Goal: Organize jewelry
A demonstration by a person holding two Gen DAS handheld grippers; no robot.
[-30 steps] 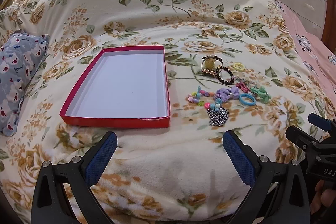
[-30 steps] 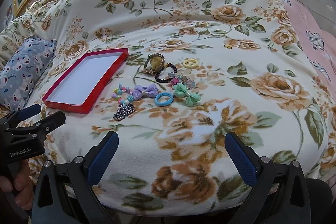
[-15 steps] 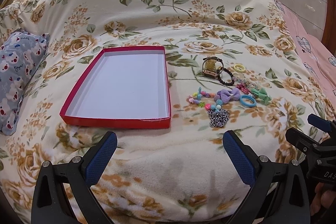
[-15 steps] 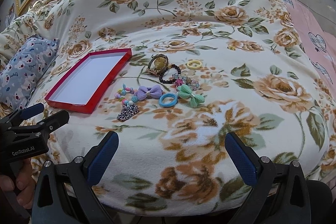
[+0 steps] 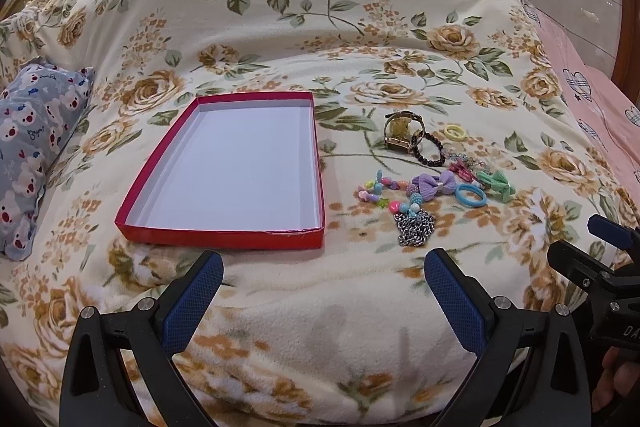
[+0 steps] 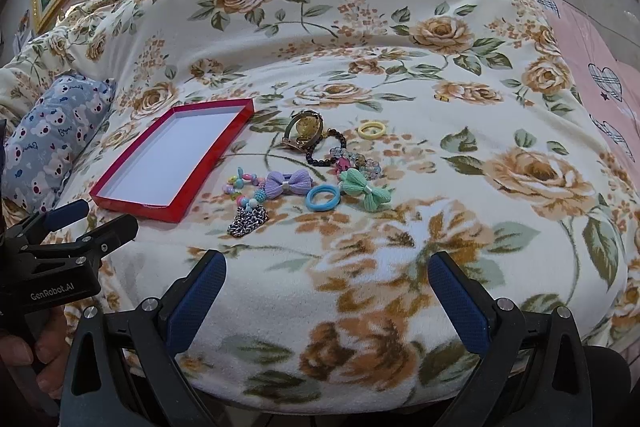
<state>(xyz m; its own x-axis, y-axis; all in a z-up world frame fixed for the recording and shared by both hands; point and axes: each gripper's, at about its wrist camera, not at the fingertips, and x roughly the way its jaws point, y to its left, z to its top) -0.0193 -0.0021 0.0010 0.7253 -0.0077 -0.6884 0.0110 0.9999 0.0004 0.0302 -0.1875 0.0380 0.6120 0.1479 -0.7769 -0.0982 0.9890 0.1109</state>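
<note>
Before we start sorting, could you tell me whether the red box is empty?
Empty: the red box shows only its bare white floor.

Two handheld grippers hover side by side, both with jaws spread wide and holding nothing. The left gripper (image 5: 324,301) sits low and level, as does the right gripper (image 6: 326,303). A hand (image 6: 24,351) grips the left tool's handle.

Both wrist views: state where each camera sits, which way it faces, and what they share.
Left wrist: behind the open left claw, facing across the bed at the red tray; right claw and fingers show at right.
Right wrist: behind the open right claw, facing the jewelry pile; left claw at left.
Shared: tray, jewelry, floral blanket.
</note>
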